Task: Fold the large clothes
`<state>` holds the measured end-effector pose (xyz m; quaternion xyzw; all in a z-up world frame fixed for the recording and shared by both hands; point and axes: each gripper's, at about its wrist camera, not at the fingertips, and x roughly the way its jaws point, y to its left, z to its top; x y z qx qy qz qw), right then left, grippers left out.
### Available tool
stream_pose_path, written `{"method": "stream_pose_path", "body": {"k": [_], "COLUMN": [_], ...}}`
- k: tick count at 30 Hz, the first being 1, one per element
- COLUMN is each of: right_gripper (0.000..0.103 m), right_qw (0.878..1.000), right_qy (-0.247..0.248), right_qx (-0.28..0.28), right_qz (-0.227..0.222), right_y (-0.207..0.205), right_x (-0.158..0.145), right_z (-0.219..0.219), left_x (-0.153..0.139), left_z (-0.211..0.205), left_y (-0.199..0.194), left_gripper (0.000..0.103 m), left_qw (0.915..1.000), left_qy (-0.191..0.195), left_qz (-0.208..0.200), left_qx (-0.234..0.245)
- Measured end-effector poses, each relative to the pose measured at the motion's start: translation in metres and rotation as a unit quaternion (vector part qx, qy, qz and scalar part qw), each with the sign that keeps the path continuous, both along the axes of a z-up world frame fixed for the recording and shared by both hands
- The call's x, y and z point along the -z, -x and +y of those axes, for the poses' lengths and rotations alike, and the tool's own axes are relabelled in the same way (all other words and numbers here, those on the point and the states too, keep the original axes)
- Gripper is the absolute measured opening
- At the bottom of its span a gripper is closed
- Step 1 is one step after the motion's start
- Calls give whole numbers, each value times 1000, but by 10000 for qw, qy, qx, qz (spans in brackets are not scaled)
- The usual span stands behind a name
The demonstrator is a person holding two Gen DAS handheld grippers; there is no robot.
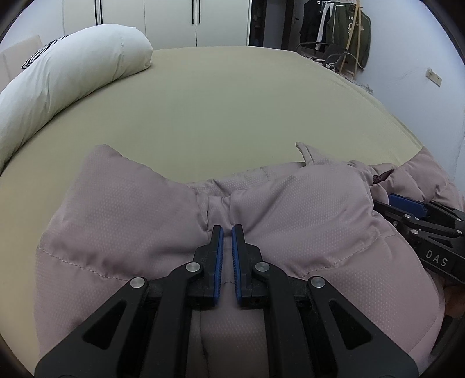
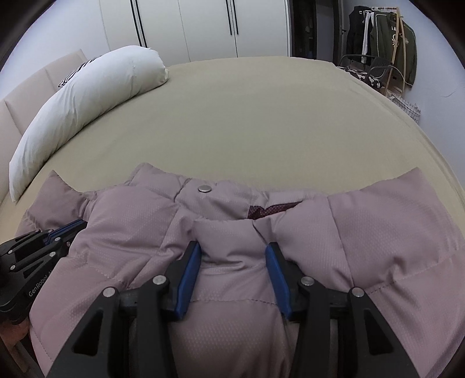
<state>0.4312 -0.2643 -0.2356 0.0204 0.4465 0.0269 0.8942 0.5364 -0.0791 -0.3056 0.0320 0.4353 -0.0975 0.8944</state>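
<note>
A mauve padded jacket (image 1: 136, 221) lies at the near edge of the bed; it also shows in the right wrist view (image 2: 377, 221), with a metal snap (image 2: 205, 188) and dark red lining (image 2: 270, 210) near its collar. My left gripper (image 1: 227, 232) is shut on a thin fold of the jacket. My right gripper (image 2: 232, 250) has its jaws wide apart with a thick puff of jacket between them, the blue pads (image 2: 276, 267) against the fabric. Each gripper shows at the edge of the other's view (image 1: 412, 209) (image 2: 58, 232).
The bed has a tan sheet (image 1: 232, 110) stretching far ahead. A long white pillow (image 1: 66, 72) lies at the left by the headboard. White wardrobes (image 2: 203, 26) stand behind; a clothes rack with dark garments (image 2: 383, 43) and a chair stand at the right.
</note>
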Motion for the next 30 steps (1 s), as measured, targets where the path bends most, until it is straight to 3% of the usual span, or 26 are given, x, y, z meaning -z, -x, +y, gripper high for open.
{"method": "stream_pose_path", "body": {"k": [20,24,28,30], "right_gripper": [50,51,56,66], "right_qw": [9990,9990,9984,9960], "right_qy": [-305,-285,-510,-491], "right_qx": [12,-13,24,155], "right_qz": [-316,-334,-249,-732], "right_y": [11,14,30,60], "right_x": [6,1,-27,-54], "right_z": [-18,-20,-31,-43], "left_x": [-2,-10,-36,-52], "left_z": [-8,-5,15,19], "left_y": [1,5,30,53], "left_gripper": [6,6,6,6], "left_qw": [9998,9999,9987,9985], "left_qy": [-42,130,499,542], "left_qz": [-190,-101,43,-104], "left_qx": [-44,-18,-21,-2]}}
